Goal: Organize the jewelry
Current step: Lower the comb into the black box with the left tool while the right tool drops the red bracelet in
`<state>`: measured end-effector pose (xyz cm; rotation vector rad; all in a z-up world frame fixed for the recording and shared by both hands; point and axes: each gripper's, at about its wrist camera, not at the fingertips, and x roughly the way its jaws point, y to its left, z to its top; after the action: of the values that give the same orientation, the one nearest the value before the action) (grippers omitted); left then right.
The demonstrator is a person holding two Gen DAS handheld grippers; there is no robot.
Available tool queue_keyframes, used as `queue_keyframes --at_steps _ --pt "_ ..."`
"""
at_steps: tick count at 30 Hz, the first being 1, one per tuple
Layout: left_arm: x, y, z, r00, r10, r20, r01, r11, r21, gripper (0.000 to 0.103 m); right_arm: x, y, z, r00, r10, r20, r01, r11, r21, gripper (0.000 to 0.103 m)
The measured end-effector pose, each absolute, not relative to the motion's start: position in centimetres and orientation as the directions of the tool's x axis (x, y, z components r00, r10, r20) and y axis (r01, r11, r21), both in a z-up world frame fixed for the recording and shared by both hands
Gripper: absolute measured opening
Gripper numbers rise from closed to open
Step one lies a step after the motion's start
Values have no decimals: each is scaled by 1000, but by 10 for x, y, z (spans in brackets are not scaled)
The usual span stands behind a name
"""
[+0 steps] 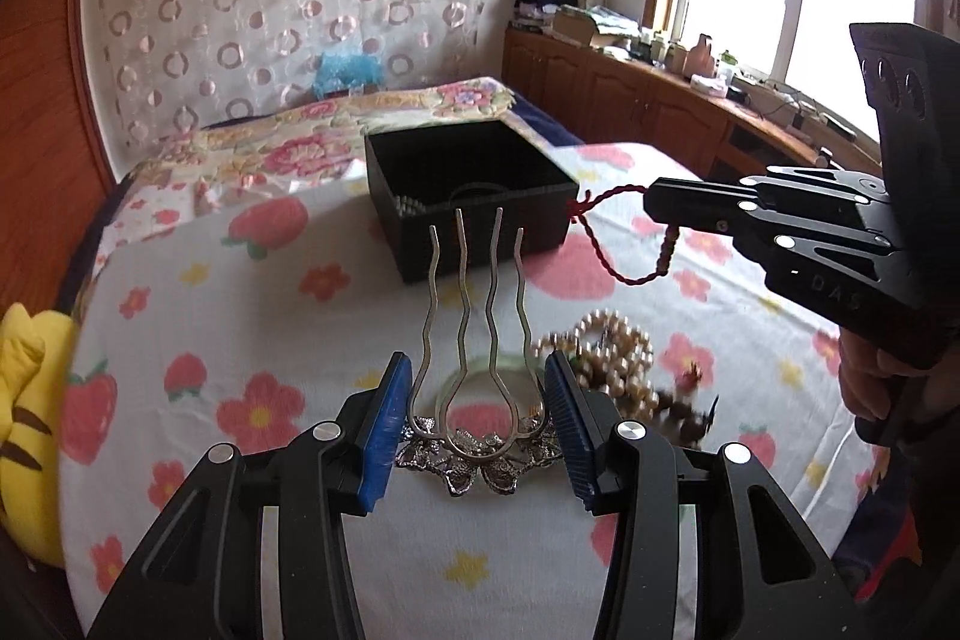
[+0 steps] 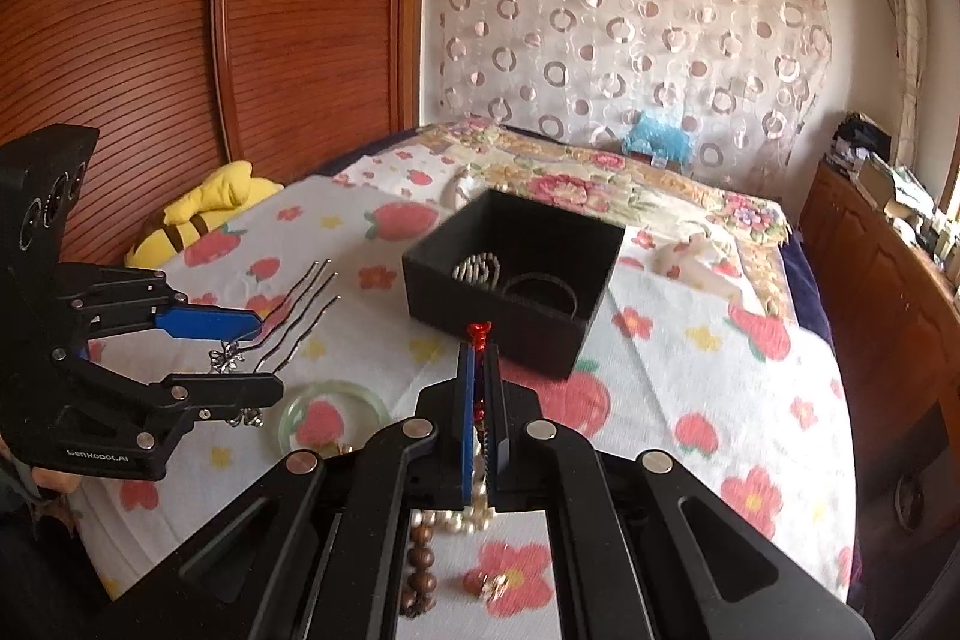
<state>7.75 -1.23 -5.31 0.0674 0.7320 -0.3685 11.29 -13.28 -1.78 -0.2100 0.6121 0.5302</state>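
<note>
A silver four-pronged hair comb [image 1: 474, 340] with flower ornaments lies on the strawberry-print cloth between the open jaws of my left gripper [image 1: 477, 424]; it also shows in the right wrist view [image 2: 288, 316]. My right gripper [image 2: 480, 340] is shut on a red cord bracelet [image 1: 606, 232], held in the air just in front of the black box [image 1: 468, 184]. The box [image 2: 510, 274] holds a silver bead chain [image 2: 477, 268] and a dark bangle [image 2: 540, 295]. A pearl necklace [image 1: 612, 358], a green jade bangle [image 2: 333, 415] and brown wooden beads [image 2: 420, 568] lie on the cloth.
A yellow striped plush toy [image 2: 198, 214] lies at the bed's left edge beside the wooden wardrobe [image 2: 180, 10]. A floral quilt [image 1: 300, 142] and a blue item [image 2: 657, 142] lie behind the box. A wooden cabinet [image 1: 630, 100] with clutter runs under the window.
</note>
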Motion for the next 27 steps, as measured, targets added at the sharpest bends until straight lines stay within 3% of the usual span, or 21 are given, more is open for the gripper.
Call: queue_keyframes --at_steps 14,22,27 --pt "128 -11 -14 722 -302 -623 344 937 -56 44 174 -136 7 714 431 -552 -532 846 -27 3" --pt "163 -16 -13 718 -288 -634 337 940 -45 44 226 -135 -11 684 456 -569 -540 841 25 3" --pt "183 -19 -17 706 -280 -650 335 941 -42 44 240 -137 -28 645 494 -583 -559 825 81 10"
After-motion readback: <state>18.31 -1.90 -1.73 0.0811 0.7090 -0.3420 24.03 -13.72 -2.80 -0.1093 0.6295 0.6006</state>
